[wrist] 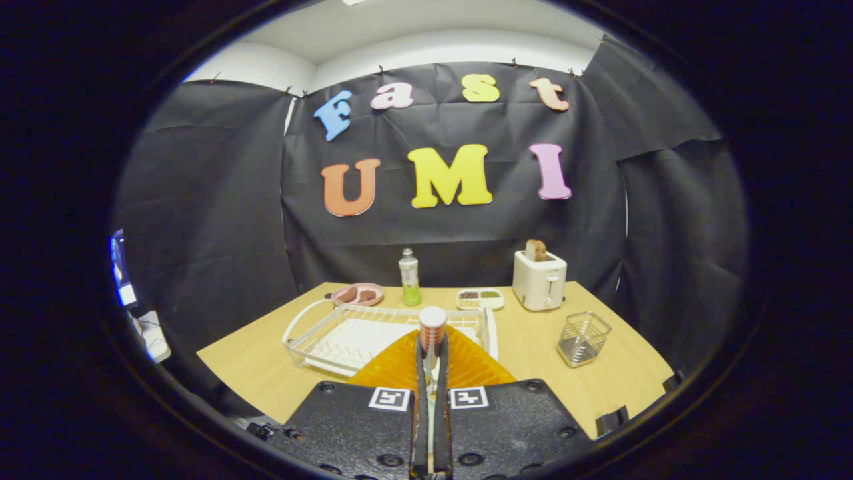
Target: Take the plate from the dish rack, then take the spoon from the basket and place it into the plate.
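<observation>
The jaws (431,353) were drawn narrow around a spoon (432,333) held upright, both fingers pressing its handle while its round end stood up just above their tips. Directly under and just beyond the fingers lay the orange plate (466,363), flat on the counter (533,347) at the near edge of the white wire dish rack (346,333), so the plate looked already out of the rack. The wire basket (583,338) stood off to the right, apart from the plate, and appeared empty, though its mesh made that hard to confirm. The relation that mattered was vertical: the plate sat straight below the spoon, its ribbed surface spreading to both sides of the fingers, and the spoon's long axis pointed up and away from it. By my reading, the remaining move was a lowering with a tilt, so that the spoon would come to lie inside the plate's rim rather than stand on end. Further back, a bottle (409,277), a toaster (540,280), a pink dish (358,294) and a small tray (480,299) stood clear of that path.
</observation>
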`<control>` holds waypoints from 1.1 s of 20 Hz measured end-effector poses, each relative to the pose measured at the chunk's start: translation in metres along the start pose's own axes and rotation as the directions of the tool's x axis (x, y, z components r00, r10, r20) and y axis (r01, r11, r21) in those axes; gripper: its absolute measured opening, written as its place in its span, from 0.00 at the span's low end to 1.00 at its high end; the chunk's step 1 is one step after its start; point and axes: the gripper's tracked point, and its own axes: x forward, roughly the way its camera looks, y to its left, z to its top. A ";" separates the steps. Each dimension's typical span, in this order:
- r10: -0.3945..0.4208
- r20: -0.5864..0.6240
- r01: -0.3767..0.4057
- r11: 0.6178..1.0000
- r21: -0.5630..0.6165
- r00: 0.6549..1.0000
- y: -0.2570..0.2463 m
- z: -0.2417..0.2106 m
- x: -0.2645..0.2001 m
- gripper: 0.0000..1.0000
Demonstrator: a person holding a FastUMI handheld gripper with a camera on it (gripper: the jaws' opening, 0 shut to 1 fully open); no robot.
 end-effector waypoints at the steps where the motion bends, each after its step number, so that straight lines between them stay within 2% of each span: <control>1: 0.014 -0.009 -0.014 1.000 -0.011 1.000 0.010 -0.009 0.003 0.08; 4: 0.053 -0.050 -0.054 0.998 -0.018 0.997 0.033 -0.032 0.013 0.08; 11: 0.121 -0.162 -0.115 0.992 0.045 0.979 0.062 -0.078 0.035 0.08; 15: 0.131 -0.189 -0.120 0.991 0.065 0.973 0.063 -0.090 0.040 0.09; 22: 0.183 -0.216 -0.159 0.979 0.127 0.959 0.059 -0.101 0.046 0.19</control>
